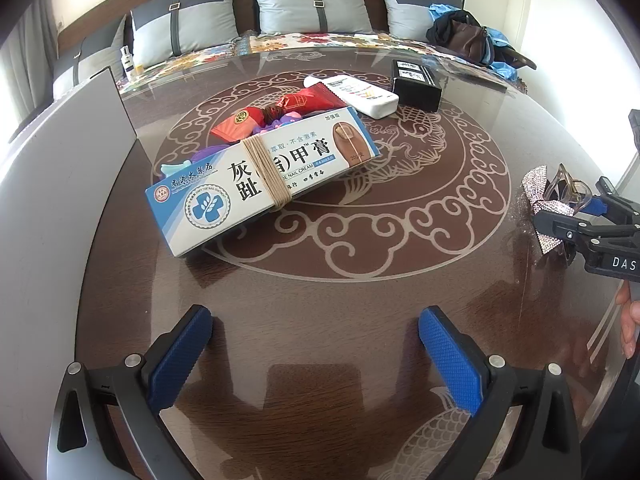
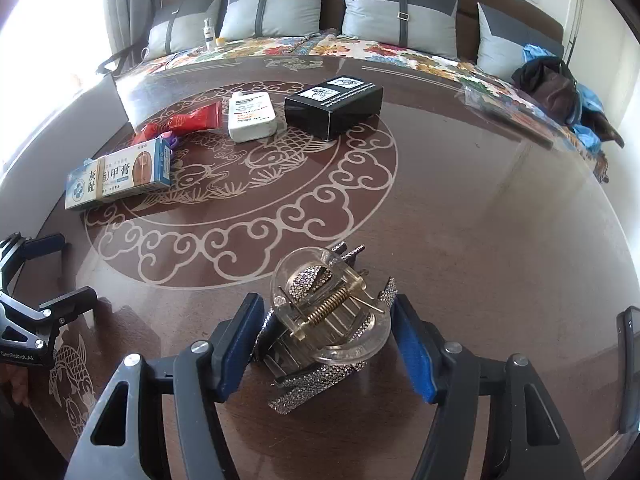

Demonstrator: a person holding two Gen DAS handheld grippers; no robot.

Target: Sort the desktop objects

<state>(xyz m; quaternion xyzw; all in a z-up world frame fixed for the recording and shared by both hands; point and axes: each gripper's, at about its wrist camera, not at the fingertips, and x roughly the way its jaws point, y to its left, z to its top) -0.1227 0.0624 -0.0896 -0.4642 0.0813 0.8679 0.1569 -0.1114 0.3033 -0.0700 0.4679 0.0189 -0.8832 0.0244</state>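
Round dark-brown glass-topped table [image 2: 460, 208] w/ pale cloud-and-fish pattern, seen from two gripper cams.

Right gripper [image 2: 326, 344]: black frame, blue textured pads, jaws apart. Between them lies a clear plastic claw hair clip w/ rhinestone-covered bow and brass spring [image 2: 332, 320]. The left pad looks to be at the bow's edge; the right pad sits just beside the clip, contact can't be told. The clip rests on the table, not lifted. In the left cam the same clip [image 1: 556, 196] shows at 3 o'clock, half hidden by the right gripper.

Left gripper [image 1: 316, 344]: jaws wide apart, nothing between pads, bare tabletop below.

Other desktop items, right cam:
- blue-and-white cardboard nail-cream box bound w/ tan rubber bands [image 2: 120, 178], at 10 o'clock on the table.
- red foil snack wrapper [image 2: 196, 118] and small purple plastic bits [image 2: 170, 140], just behind the box.
- white plastic bottle lying flat [image 2: 252, 118], near 11 o'clock.
- black rectangular box w/ white labels [image 2: 334, 106], at 12 o'clock, just beside the bottle.

Behind the table: sofa w/ grey cushions [image 2: 400, 12] and floral cover; brown bag [image 2: 554, 88] at 2 o'clock.
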